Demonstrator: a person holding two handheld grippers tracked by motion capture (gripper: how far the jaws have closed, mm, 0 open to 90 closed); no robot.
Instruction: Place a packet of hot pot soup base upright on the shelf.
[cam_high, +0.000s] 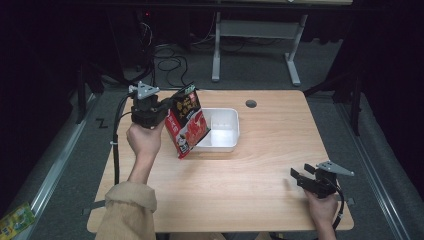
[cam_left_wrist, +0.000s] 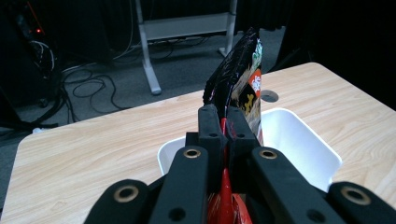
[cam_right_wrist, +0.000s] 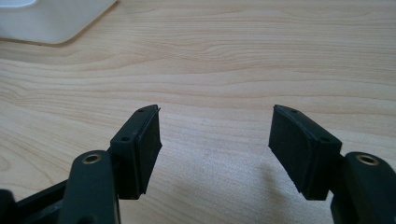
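One red-and-black snack packet (cam_high: 186, 126) hangs tilted above the near-left corner of a white plastic tub (cam_high: 223, 131), pinched at its upper edge by the left gripper (cam_high: 167, 107). In the left gripper view the two black jaws are pressed together on the packet (cam_left_wrist: 243, 88), whose crinkled top rises beyond them while the tub (cam_left_wrist: 299, 144) opens just beneath and ahead. The packet's lower corner dips to the tub's near-left corner; whether it touches the rim or the table cannot be told. It slants with its top away from the tub and its printed face toward it, a hold that looks meant to steer the lower end over the wall and drop it inside, and the tub appears empty, so the placing seems not yet done.

Well away to the right of that claw, near the table's front edge, the right gripper (cam_high: 303, 176) rests low in the person's hand, jaws spread wide apart with nothing between them. Its own view shows bare wood grain between the pads (cam_right_wrist: 144, 140) and a corner of the tub (cam_right_wrist: 51, 21) far ahead to the left. It looks parked clear of the work, leaving the wooden table (cam_high: 260, 175) free for the left arm's reach. A yellowish sleeve (cam_high: 127, 207) covers the left forearm.
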